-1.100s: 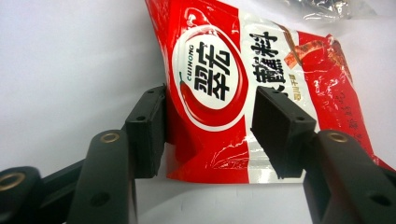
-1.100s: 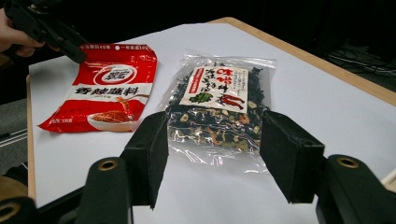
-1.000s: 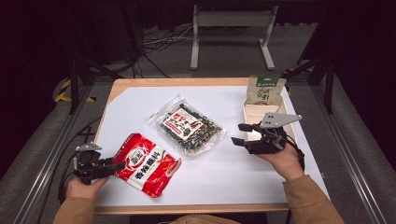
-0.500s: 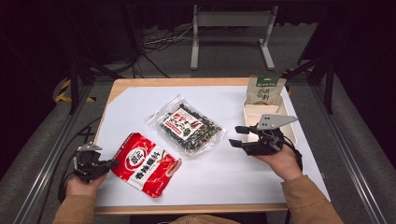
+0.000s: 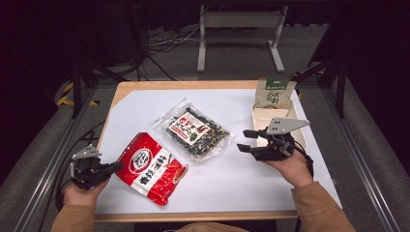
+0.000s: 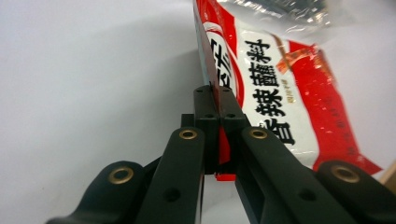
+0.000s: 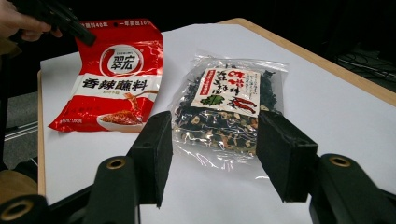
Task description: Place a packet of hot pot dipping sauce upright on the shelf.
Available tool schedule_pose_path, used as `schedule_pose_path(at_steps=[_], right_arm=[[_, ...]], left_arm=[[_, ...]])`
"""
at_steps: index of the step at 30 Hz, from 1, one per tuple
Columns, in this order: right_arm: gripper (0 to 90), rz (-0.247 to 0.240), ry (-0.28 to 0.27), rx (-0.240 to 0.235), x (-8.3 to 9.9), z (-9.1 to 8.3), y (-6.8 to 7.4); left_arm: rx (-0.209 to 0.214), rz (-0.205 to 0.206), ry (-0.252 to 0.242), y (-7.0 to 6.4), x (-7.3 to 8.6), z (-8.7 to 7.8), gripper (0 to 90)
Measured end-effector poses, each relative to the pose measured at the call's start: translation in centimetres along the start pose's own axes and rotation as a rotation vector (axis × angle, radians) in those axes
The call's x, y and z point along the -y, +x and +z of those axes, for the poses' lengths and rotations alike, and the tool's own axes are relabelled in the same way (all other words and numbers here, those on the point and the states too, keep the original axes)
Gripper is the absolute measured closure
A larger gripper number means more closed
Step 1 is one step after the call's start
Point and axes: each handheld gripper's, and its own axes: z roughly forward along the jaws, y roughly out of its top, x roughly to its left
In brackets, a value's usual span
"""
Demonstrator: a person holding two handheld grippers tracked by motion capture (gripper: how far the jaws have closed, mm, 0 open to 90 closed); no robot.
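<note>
High view: left gripper [image 5: 110, 168] is clamping the red bag [image 5: 151, 167], lower left of frame, by its edge; right gripper [image 5: 247, 140], jaws spread, is facing the clear bag [image 5: 193, 133] at centre. Likely next: closing on that bag.

The red packet [image 7: 114, 77] carries the brand 翠宏 in a round mark and the big black characters 香辣蘸料 on its white band.

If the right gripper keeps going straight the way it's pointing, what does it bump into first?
Most likely the clear bag of dried spices: the open right gripper points straight at it, with bare table between them.
</note>
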Motion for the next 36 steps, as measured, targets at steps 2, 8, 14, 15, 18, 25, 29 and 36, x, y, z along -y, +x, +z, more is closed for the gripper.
schedule_pose_path(at_steps=[2, 8, 14, 15, 18, 25, 29, 36], right_arm=[[45.6, -0.001, -0.001, 0.002, -0.1, -0.1, 0.0], [45.9, -0.002, -0.009, 0.001, -0.3, -0.3, 0.1], [46.0, -0.001, -0.013, 0.003, -0.3, -0.5, 0.1], [46.0, -0.001, -0.013, 0.004, -0.3, -0.5, 0.1], [46.0, -0.003, -0.017, 0.007, -0.4, -0.7, 0.1], [46.0, -0.006, -0.026, 0.014, -0.4, -1.1, 0.2], [46.0, -0.008, -0.026, 0.014, -0.4, -1.2, 0.2], [46.8, 0.017, -0.038, 0.002, -0.5, -1.6, 0.2]], left_arm=[[0.017, 0.016, -0.012, -0.3, -0.3, -0.5, 90.0], [0.041, 0.055, -0.039, -1.6, -1.2, -1.6, 90.0], [0.053, 0.122, -0.063, -3.2, -2.1, -2.8, 90.0], [0.062, 0.130, -0.067, -3.5, -2.3, -2.9, 90.0], [0.074, 0.165, -0.077, -4.2, -2.8, -3.2, 90.0], [0.101, 0.238, -0.093, -6.3, -3.9, -4.0, 90.0], [0.115, 0.291, -0.098, -7.5, -4.5, -4.2, 90.0], [0.159, 0.355, -0.126, -8.9, -5.1, -4.5, 90.0]])
